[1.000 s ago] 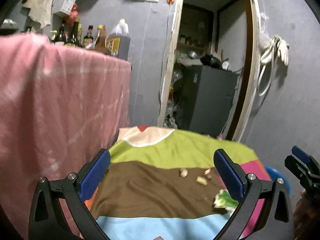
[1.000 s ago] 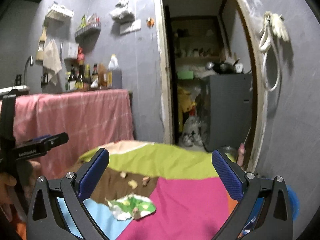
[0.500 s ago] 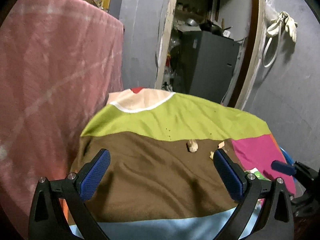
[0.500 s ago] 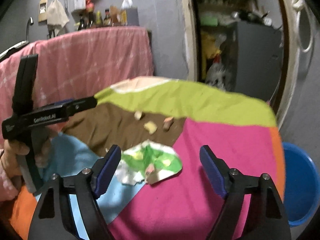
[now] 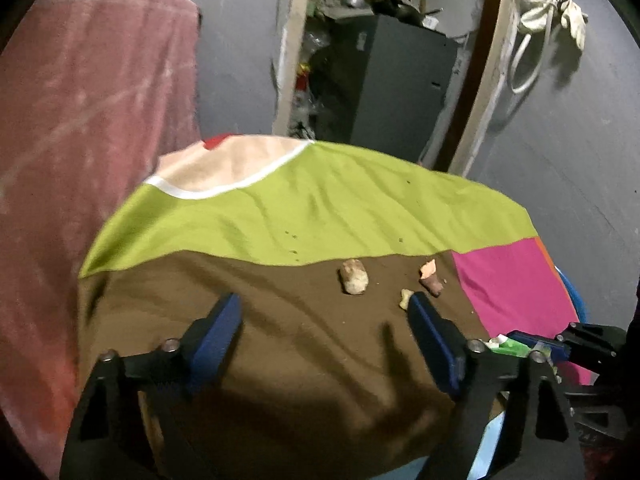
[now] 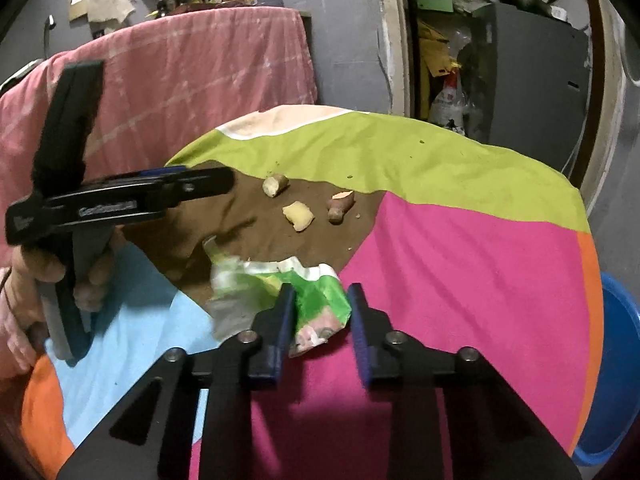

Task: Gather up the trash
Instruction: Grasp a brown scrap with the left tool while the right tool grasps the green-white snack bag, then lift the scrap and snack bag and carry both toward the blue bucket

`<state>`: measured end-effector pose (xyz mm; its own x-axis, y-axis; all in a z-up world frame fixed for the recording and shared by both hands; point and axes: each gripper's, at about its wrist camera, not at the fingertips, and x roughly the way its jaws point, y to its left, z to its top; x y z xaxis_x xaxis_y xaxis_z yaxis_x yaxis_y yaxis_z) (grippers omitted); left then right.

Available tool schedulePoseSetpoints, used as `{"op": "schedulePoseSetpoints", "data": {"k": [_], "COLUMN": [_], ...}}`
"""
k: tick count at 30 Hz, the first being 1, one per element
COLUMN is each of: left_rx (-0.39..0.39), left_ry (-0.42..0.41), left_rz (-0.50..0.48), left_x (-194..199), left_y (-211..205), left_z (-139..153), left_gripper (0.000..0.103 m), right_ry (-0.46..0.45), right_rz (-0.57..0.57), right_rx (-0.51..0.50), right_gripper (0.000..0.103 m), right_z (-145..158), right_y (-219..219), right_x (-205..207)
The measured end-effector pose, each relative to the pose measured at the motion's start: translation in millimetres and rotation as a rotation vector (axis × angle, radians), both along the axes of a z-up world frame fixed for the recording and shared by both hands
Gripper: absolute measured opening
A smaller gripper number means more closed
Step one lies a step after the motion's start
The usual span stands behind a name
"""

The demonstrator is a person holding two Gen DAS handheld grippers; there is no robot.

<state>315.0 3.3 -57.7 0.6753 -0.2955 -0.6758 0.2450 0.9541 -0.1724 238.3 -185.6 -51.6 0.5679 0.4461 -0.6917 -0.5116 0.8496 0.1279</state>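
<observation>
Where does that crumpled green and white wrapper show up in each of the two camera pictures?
Left wrist view: only a green sliver of the wrapper shows at the right edge, behind the finger.
Right wrist view: the wrapper lies low in the centre, partly between the open right gripper fingers.
Shared landmark: the three food scraps on the brown cloth patch, e.g. and.

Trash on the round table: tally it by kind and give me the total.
Crumpled green-and-white plastic wrapper: 1
Small vegetable scraps, a pale beige chunk, a yellowish chunk and an orange-brown peel end: 3
Total: 4
</observation>
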Motion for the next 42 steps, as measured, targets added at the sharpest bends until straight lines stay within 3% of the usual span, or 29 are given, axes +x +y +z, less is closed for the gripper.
{"op": "schedulePoseSetpoints", "data": {"k": [4, 7, 15, 23, 33, 42], "left_rx": [-0.009, -0.018, -0.013, -0.048, -0.104, -0.182], "left_ry": [0.04, 0.054, 0.098, 0.083, -0.215, -0.526], "left_rz": [-0.023, -0.033, -0.054, -0.034, -0.046, -0.074], "left_x": [10.5, 17.2, 35.0, 27.3, -51.3, -112.5], "left_y": [-5.9, -9.6, -16.0, -18.0, -57.7, -123.5], "left_z": [-6.7, -8.1, -12.7, -6.7, 58.4, 119.2], "left_gripper": [0.059, 0.051, 0.016, 0.013, 0.013, 0.014], "right_ry": [-0.029, -0.048, -0.087, -0.122, -0.328, -0.631], "right_rz": [0.011, 0.003, -0.031, -0.074, -0.168, -0.307], "right_rx": [-0.007, -0.011, -0.016, 0.016, 0.064, 0.049], "right_gripper": [0.01, 0.009, 0.008, 0.007, 0.007, 0.007], "right_z": [2.7, 3.7, 6.6, 13.7, 68.6, 141.6], "right_y": [-2.2, -4.2, -8.1, -24.0, -62.0, -110.4], "right_x": [1.0, 4.8, 18.1, 15.1, -20.8, -77.7]}}
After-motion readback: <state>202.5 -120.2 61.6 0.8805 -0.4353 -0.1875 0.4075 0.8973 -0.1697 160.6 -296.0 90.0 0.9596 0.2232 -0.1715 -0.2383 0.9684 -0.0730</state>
